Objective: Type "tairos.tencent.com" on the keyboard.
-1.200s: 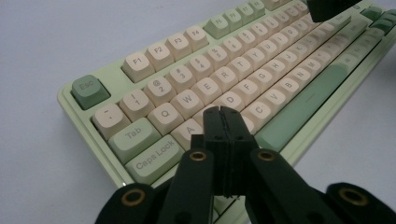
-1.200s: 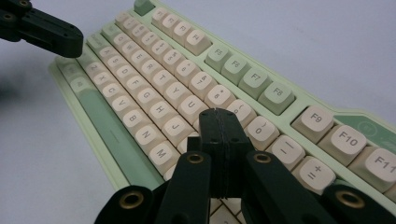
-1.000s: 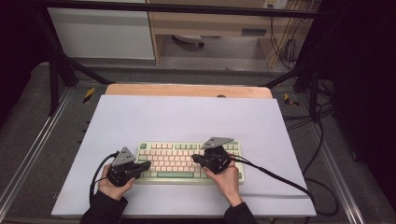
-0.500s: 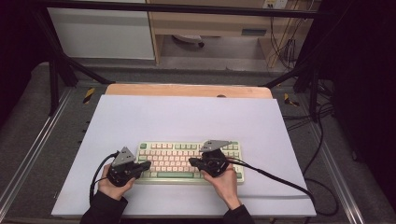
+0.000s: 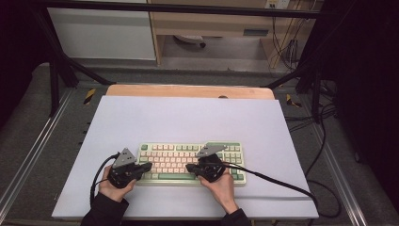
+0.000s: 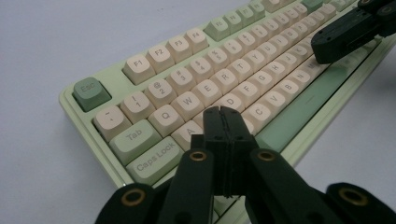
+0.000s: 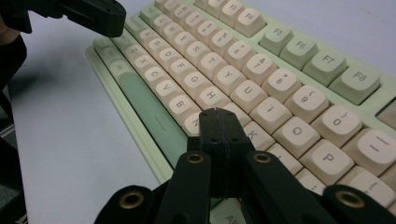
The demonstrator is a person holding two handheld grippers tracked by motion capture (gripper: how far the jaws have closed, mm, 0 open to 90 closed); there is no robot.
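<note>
**Two closed grippers poised over a keyboard**

Lying near the front edge of the pale lilac table sheet (image 5: 188,117), a pale green keyboard with cream keycaps (image 5: 190,162) is seen in the high view, with the left gripper (image 5: 147,166) at its left end and the right gripper (image 5: 189,167) over its middle.

In the left gripper view, the jaws are pressed together above the A and S keys.

In the right gripper view, the jaws are likewise pressed together, near the J and K keys.
</note>
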